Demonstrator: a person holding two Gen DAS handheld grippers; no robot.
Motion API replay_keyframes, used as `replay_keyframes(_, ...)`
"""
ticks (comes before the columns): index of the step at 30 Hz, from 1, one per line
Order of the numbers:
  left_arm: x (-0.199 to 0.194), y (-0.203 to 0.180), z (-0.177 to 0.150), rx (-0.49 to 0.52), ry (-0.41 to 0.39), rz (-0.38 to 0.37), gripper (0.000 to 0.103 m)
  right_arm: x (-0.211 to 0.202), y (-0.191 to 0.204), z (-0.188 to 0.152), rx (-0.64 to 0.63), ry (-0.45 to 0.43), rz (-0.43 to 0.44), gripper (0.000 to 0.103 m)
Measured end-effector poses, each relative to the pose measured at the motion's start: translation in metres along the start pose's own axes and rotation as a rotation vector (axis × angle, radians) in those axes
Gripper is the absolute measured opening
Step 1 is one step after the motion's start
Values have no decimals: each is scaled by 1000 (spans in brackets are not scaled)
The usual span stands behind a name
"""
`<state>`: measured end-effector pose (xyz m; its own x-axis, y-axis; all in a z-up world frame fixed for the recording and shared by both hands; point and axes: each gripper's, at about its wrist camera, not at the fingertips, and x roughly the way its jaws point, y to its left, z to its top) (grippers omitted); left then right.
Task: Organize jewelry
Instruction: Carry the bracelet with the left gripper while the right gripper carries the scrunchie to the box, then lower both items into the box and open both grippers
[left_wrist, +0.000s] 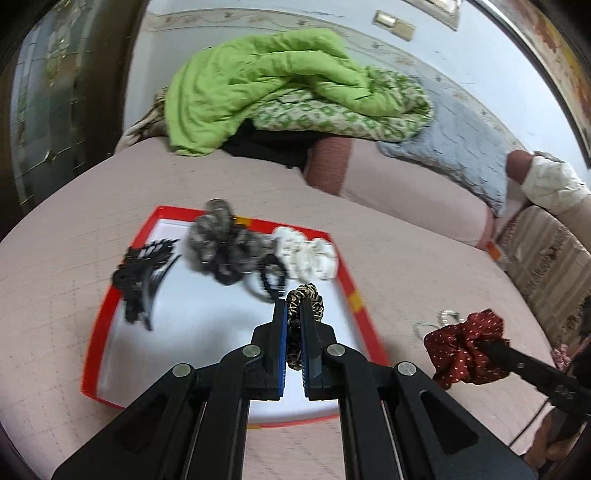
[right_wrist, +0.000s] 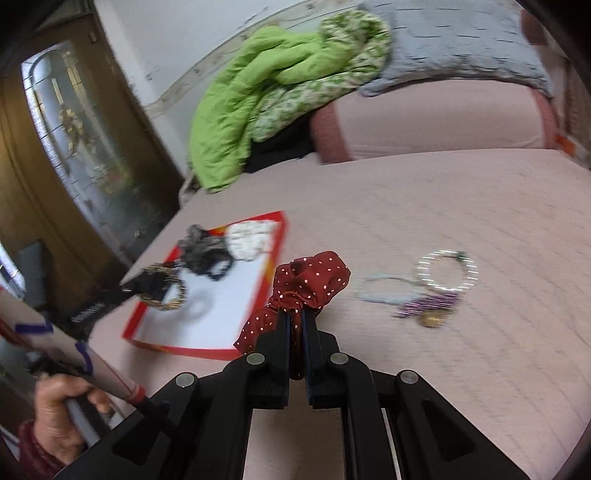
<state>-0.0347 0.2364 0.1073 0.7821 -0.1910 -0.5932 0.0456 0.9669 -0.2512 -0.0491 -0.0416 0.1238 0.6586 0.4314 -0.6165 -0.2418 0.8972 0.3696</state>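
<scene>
A red-rimmed white tray (left_wrist: 99, 325) (right_wrist: 275, 254) lies on the pink bed. In it are black hair clips (left_wrist: 140, 280), a grey scrunchie (left_wrist: 218, 236), a black hair tie (left_wrist: 271, 278) and a white scrunchie (left_wrist: 308, 254) (right_wrist: 251, 236). My left gripper (left_wrist: 293, 314) (right_wrist: 147, 286) is shut on a gold-and-black braided hair tie (left_wrist: 304, 295) (right_wrist: 171, 301) above the tray's near right part. My right gripper (right_wrist: 294, 317) (left_wrist: 484, 345) is shut on a dark red polka-dot scrunchie (right_wrist: 310, 284) (left_wrist: 461, 347), just right of the tray. Bracelets (right_wrist: 439, 284) (left_wrist: 439, 321) lie loose on the bed further right.
A green quilt (left_wrist: 266, 85) (right_wrist: 258, 96) and a grey-blue pillow (left_wrist: 454, 147) (right_wrist: 450, 40) are piled at the bed's far side. A dark wooden door with glass (right_wrist: 74, 147) stands at the left. A person's hand (right_wrist: 59, 413) holds the left gripper's handle.
</scene>
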Motion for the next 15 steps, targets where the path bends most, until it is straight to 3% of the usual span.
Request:
replay_keyframes(7,12,23,1,-63,26,35,6,40,46,16,-51,32,96,9)
replay_keyframes(15,30,32,12,-74,33,80,6,84,63,24,-64,71,136,9)
